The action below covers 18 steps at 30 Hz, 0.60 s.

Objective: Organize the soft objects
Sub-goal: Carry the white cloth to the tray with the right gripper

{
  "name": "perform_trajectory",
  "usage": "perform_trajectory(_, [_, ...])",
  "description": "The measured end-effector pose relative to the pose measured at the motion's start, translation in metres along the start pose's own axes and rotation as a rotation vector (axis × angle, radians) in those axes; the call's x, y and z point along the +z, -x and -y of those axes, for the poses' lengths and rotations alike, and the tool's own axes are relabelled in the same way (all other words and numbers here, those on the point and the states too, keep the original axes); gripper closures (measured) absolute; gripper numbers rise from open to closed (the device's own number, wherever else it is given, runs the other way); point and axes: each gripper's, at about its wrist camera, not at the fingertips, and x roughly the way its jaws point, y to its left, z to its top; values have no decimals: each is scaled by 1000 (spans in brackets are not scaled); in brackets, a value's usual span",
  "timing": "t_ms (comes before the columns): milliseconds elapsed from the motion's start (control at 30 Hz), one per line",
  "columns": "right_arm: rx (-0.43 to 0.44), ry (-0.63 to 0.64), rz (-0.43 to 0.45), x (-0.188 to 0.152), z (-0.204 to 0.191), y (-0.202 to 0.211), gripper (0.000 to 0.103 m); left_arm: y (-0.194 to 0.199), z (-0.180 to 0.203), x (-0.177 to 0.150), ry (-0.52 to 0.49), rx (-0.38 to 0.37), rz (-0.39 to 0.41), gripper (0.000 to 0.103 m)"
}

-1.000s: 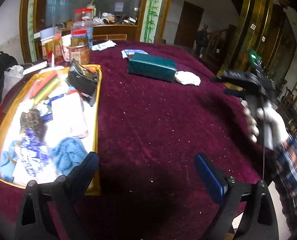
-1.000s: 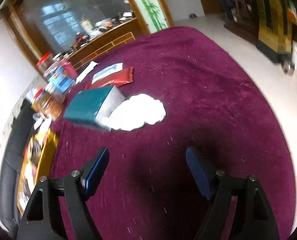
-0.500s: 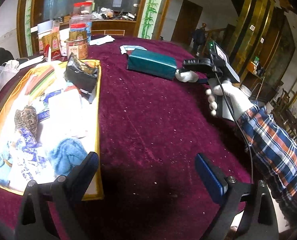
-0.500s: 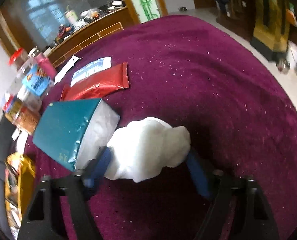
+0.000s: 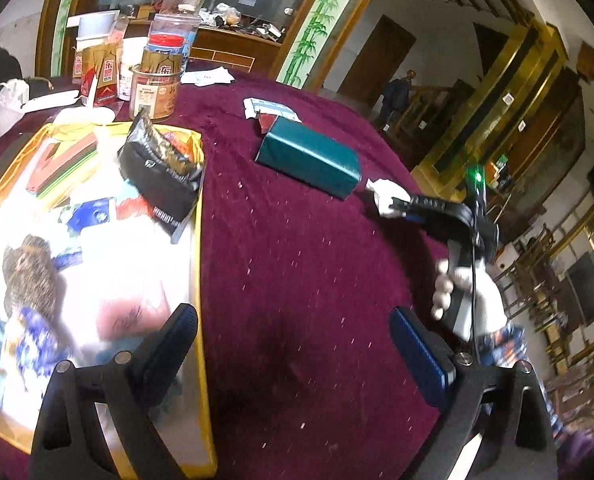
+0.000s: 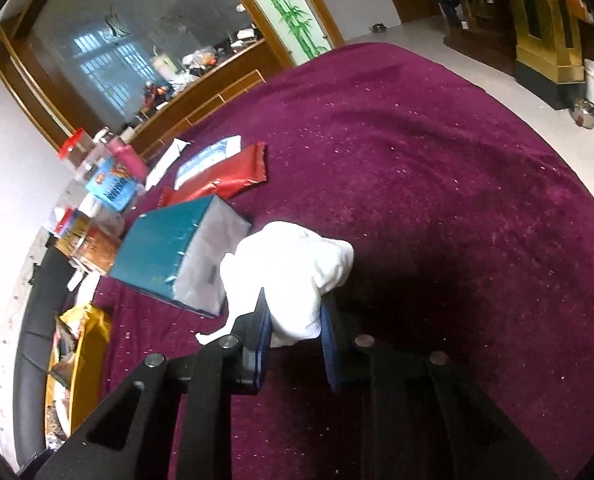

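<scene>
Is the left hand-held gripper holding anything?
No, the left hand-held gripper stands open and empty over the maroon velvet tablecloth.

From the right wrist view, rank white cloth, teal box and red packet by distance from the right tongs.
1. white cloth, pinched between the right tongs.
2. teal box, just left, touching the cloth.
3. red packet, beyond the box.
</scene>
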Motion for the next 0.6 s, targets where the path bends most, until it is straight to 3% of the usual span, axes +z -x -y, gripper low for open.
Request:
perform_trajectory(267, [146,48,-38,-4,-17,-4,82,-31,2,11,61,-29,-32,5])
perform_trajectory(433, [161,137,-9,-10,-39,5,82,-42,9,3,65,-21,-62,5])
perform_trajectory(600, [181,202,-5,-19,-62,13,82,-19,0,-3,83,8,-25,5])
